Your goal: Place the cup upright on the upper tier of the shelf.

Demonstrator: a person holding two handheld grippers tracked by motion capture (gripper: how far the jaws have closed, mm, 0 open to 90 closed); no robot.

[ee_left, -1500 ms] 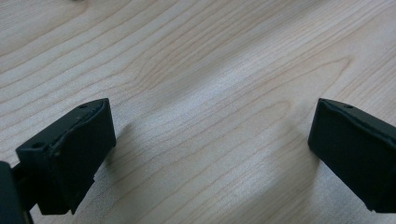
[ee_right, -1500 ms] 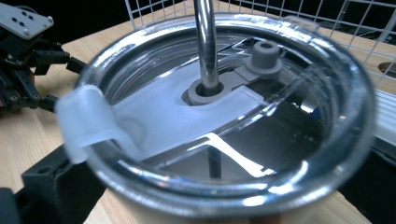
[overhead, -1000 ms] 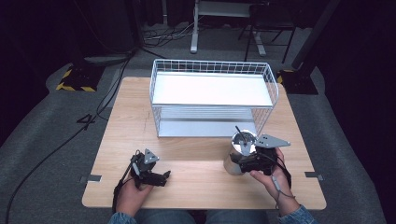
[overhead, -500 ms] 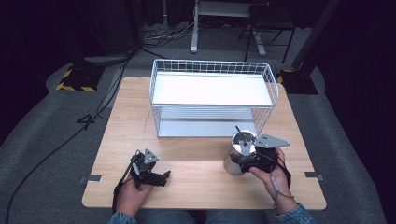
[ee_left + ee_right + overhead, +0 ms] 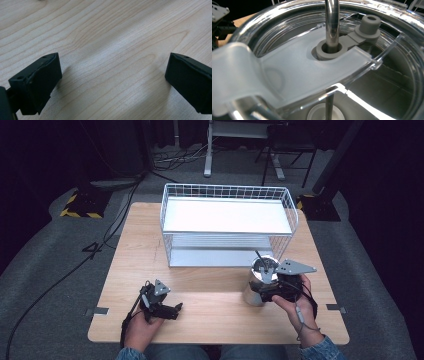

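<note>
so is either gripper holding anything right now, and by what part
The right gripper sits at the steel tumbler, near its lidded top; a firm grip cannot be told. The left gripper is open over bare table.

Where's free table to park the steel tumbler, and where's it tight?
Bare wood left of the wire basket, out to the table edge. A wide strip also lies between the left gripper and the tumbler. Tight spot: between the tumbler, the right gripper and the basket's front.

Silver tumbler (image 5: 256,287), white basket (image 5: 227,195) (light wood table (image 5: 210,312)).
</note>
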